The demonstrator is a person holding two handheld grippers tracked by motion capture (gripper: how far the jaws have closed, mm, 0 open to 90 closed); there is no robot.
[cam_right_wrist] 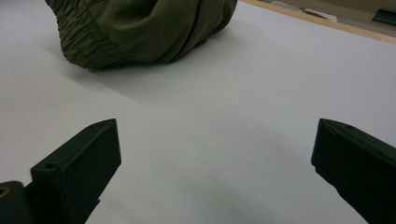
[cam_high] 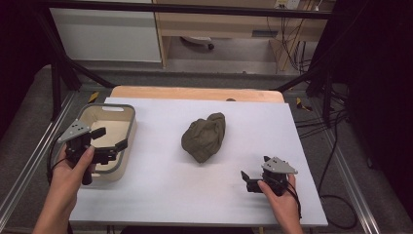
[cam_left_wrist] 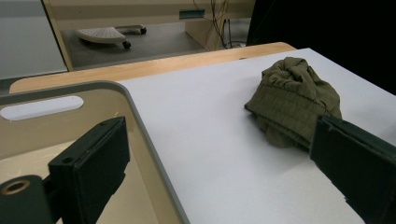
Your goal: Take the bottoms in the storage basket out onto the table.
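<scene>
Two grippers sit apart at the near side of the white table (cam_high: 160, 185), both with jaws spread wide and holding nothing. Left gripper (cam_high: 111, 140) hangs over the right rim of a beige bin (cam_high: 127, 141) at the table's left edge, one jaw above the bin's inside, the other above the white surface. Right gripper (cam_high: 247, 180) rests low at the near right (its jaws point left toward the middle). Between them, farther back near the table's centre, lies a crumpled olive-green cloth (cam_high: 204, 136), well clear of either gripper and of the bin.
</scene>
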